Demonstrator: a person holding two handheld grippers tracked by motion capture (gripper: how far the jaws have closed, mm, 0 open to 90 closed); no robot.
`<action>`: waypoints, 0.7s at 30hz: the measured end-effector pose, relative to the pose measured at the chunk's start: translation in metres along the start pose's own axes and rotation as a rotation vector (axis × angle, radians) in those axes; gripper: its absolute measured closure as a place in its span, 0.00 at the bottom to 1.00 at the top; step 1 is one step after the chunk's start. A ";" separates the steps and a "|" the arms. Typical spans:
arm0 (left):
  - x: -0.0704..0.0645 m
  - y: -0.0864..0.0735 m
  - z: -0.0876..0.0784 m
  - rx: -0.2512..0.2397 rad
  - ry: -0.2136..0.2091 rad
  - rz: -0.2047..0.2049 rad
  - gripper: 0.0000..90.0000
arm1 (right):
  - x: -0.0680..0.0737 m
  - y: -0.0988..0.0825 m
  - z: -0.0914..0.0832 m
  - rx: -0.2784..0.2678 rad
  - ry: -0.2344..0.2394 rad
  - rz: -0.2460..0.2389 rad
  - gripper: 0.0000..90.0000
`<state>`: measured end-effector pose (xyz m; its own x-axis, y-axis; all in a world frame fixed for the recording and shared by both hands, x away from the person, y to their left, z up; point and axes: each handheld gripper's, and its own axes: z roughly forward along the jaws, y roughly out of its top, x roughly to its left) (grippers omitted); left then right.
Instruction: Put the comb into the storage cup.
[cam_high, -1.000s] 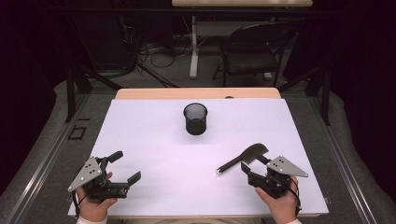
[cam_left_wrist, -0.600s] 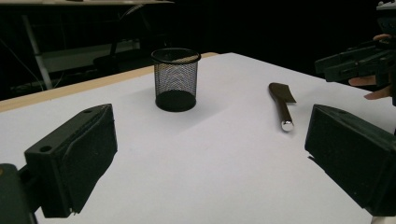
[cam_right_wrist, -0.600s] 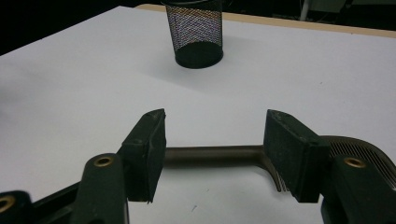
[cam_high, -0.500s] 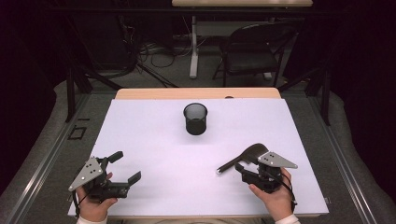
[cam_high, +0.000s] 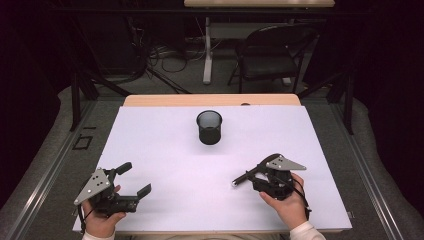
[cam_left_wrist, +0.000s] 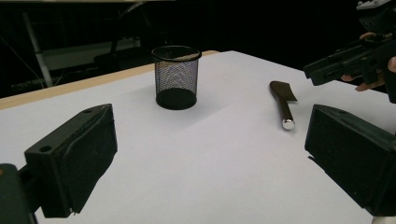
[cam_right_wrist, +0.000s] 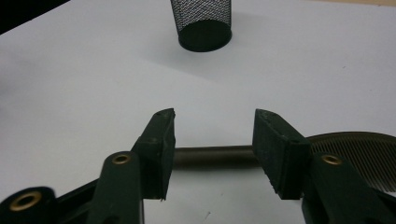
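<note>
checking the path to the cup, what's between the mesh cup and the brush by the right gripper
Nothing: the left gripper view shows bare white table between the mesh cup and the brush. The high view shows the same.

room dark | chair (cam_high: 272, 55) behind table | cables (cam_high: 165, 55) on floor

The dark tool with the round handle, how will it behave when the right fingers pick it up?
The tool looks stiff, so it should not sag. Its handle is round and smooth with a shiny end, so it may slip or roll between the fingers. The wide flat head probably stops it rolling far on the table.
</note>
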<state>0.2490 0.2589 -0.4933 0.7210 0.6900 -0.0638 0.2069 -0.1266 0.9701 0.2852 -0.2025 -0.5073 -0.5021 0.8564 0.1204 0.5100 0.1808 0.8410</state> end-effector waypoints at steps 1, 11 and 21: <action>0.000 0.000 0.000 0.000 -0.001 0.000 0.03 | 0.000 0.002 0.001 0.015 0.003 0.002 0.57; 0.000 -0.001 0.000 0.002 0.000 -0.001 0.03 | -0.001 0.012 0.016 0.078 -0.022 -0.014 0.80; 0.001 -0.001 0.000 0.005 0.004 -0.006 0.03 | -0.002 0.018 0.031 0.133 -0.017 -0.009 0.95</action>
<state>0.2495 0.2594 -0.4944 0.7174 0.6933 -0.0687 0.2148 -0.1263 0.9685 0.3170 -0.1864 -0.5089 -0.4956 0.8624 0.1033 0.5944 0.2501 0.7643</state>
